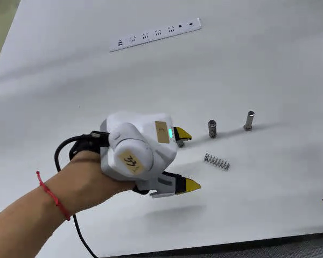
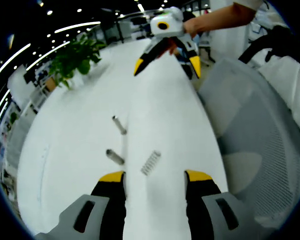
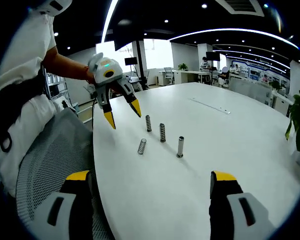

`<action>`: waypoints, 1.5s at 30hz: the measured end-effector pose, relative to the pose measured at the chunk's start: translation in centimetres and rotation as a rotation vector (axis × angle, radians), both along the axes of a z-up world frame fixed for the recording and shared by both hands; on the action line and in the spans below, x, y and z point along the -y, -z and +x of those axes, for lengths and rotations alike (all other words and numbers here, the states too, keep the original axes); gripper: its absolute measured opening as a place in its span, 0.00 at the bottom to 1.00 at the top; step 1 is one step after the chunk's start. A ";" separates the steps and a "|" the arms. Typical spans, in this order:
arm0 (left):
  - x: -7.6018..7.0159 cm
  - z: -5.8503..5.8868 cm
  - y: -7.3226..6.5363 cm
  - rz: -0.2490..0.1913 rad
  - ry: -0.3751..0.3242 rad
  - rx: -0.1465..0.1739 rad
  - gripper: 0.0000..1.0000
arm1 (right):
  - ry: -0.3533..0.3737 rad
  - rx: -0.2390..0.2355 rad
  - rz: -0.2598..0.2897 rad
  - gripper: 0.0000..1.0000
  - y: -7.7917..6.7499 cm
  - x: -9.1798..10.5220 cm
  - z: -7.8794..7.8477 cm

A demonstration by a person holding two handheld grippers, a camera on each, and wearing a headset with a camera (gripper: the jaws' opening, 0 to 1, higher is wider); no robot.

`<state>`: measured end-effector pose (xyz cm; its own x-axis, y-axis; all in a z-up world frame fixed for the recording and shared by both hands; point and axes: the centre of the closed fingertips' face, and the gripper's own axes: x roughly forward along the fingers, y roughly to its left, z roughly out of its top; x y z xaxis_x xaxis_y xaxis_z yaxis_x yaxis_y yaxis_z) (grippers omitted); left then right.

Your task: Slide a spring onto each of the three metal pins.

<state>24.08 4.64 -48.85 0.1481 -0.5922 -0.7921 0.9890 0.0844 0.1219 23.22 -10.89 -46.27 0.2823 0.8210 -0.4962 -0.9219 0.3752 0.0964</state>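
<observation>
Your left gripper point(image 1: 187, 160): jaws wide, empty. Your right gripper point(image 3: 150, 176): wide, empty. Loose spring point(image 1: 217, 161) lies flat at 3 o'clock off left tips. Bare pin point(image 1: 249, 120) upright at 1 o'clock.

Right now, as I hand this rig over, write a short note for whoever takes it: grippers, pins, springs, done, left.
Left gripper: open, empty, hovering beside the pins. Right gripper: open, empty, farther back.
Done: end pin and middle pin stand with springs on.
Bare pin stands at the other end; loose spring lies on the table beside the row.
Left: pick up the loose spring and slide it onto the bare pin.
</observation>
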 end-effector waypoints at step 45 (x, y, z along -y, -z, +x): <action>0.2 0.9 6.9 0.206 -0.104 -0.055 0.12 | 0.070 -0.021 0.015 0.96 0.4 1.1 -1.2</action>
